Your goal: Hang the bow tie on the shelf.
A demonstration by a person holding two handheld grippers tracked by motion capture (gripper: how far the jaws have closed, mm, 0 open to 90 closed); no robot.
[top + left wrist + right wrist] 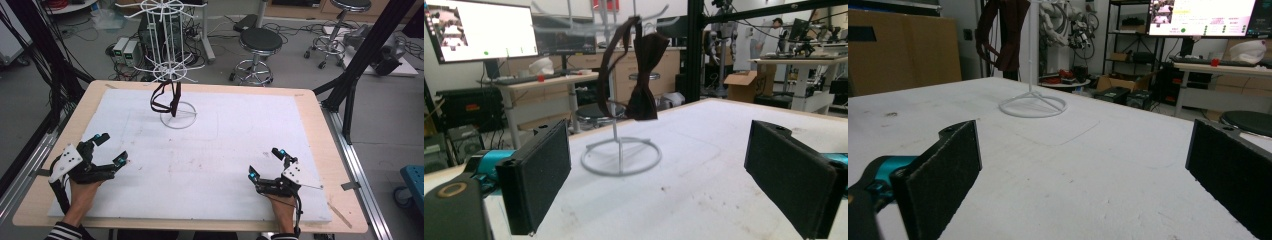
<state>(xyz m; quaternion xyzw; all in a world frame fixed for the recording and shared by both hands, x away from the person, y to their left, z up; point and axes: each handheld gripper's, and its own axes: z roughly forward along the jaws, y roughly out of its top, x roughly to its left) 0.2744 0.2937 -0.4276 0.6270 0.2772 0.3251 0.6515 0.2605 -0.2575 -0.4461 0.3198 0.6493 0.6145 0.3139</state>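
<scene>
While bow tie point(172, 98) hangs on rack point(170, 60), L claw point(111, 149) & R claw point(266, 163) gape, empty.

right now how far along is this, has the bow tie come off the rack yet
Not yet: the bow tie hangs on the white rack. In hand: nothing; the left gripper and right gripper rest open near the table's front edge. Left: reaching in, gripping it, lifting it off.

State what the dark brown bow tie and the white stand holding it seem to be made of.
Dark brown bow tie: likely fabric, matte; it hangs limp and folds softly. White wire stand: thin coated metal or plastic rods with a ring base; which one is unclear.
</scene>
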